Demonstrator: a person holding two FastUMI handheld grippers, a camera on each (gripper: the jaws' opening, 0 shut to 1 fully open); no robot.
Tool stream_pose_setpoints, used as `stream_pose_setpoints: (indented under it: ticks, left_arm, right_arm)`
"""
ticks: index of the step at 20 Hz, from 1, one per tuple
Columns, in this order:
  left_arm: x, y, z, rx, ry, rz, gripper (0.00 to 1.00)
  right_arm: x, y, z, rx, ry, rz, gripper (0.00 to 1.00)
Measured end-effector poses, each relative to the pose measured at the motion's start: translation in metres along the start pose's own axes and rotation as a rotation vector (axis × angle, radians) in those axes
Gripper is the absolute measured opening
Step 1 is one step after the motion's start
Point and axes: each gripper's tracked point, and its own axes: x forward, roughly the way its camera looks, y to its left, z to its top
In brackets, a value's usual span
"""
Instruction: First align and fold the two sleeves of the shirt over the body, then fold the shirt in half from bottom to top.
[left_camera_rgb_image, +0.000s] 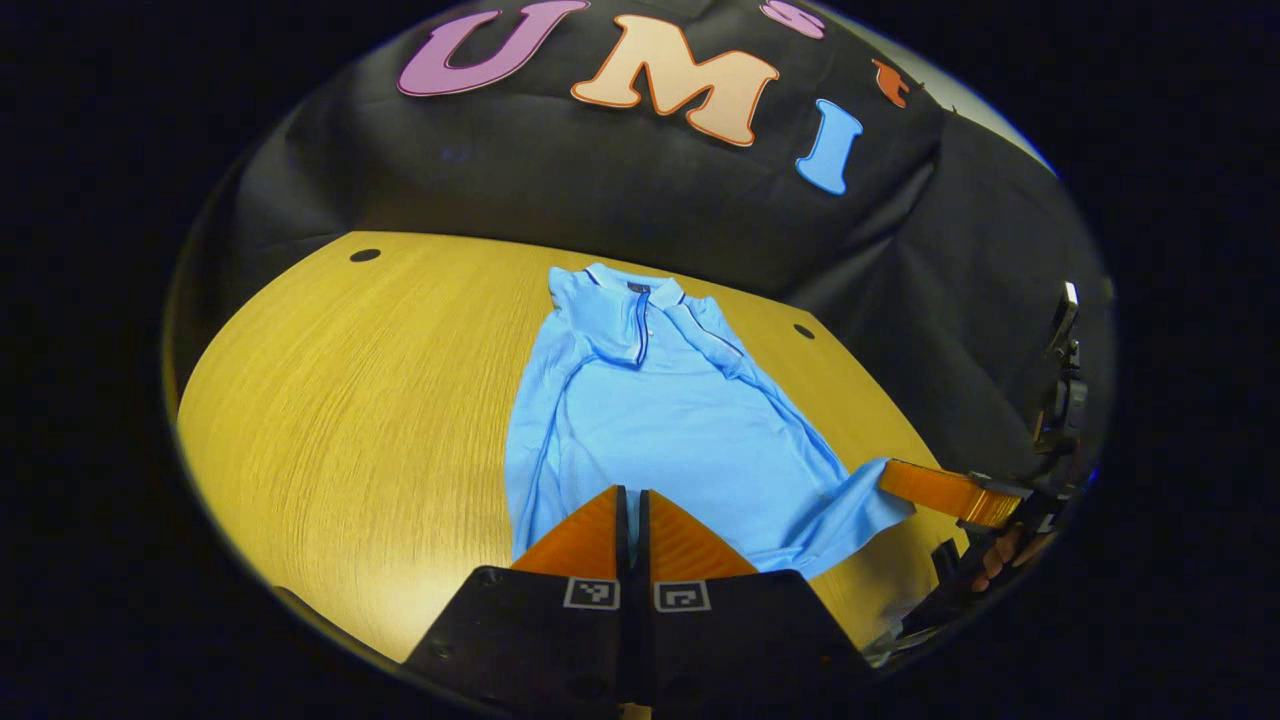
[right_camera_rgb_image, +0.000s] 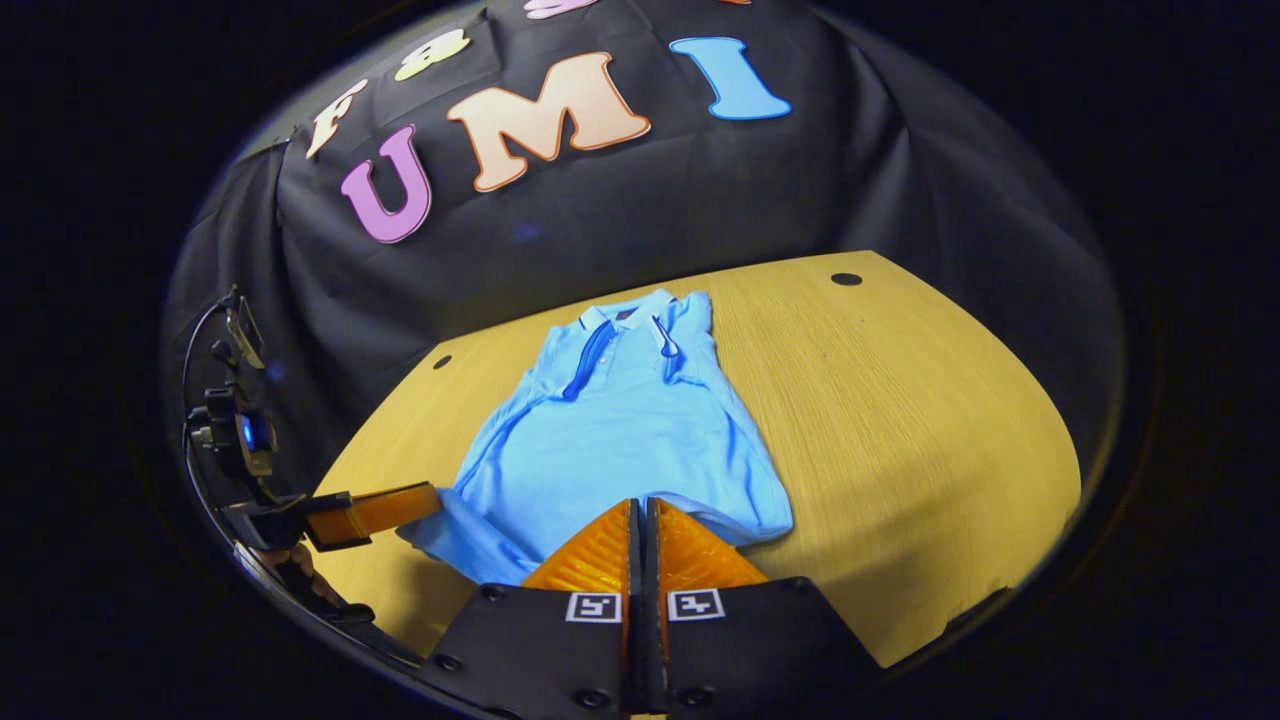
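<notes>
Blue polo shirt (left_camera_rgb_image: 660, 420) found lying flat on the wooden table (left_camera_rgb_image: 350, 420), collar (left_camera_rgb_image: 630, 290) at 12 o'clock toward the black cloth wall (left_camera_rgb_image: 600, 170), hem at 6 o'clock nearest the cameras. Both sleeves noted already folded in over the body, their edges running as diagonal ridges down the chest. Left gripper (left_camera_rgb_image: 632, 500) seen at 6 o'clock in the left gripper view, fingers drawn together with only a thin slit between them, tips over the hem; whether cloth is pinched there cannot be told. Right gripper (right_camera_rgb_image: 640, 510) seen likewise at 6 o'clock in the right gripper view, fingers pressed nearly together over the lower hem; grip on fabric cannot be confirmed. In the left gripper view, the other gripper observed at 4 o'clock, its tip touching the shirt's lower corner (left_camera_rgb_image: 870, 505), with a hand (left_camera_rgb_image: 1010, 555) behind it. Two dark round holes (left_camera_rgb_image: 365, 255) noted in the tabletop near the far edge.
</notes>
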Motion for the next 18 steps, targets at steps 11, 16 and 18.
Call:
stream_pose_setpoints:
  ticks: [11,16,18]
  left_arm:
    - [0.083,0.022,0.101,0.024,-0.095,-0.033,0.01]
    - [0.131,0.038,0.153,0.03,-0.152,-0.038,0.0]
    - [0.147,0.042,0.171,0.035,-0.166,-0.046,0.0]
  right_arm:
    - [0.095,0.011,0.094,0.007,-0.121,-0.003,0.02]
    - [0.151,0.018,0.133,0.008,-0.166,-0.008,0.02]
    - [0.171,0.018,0.153,0.003,-0.189,-0.013,0.02]
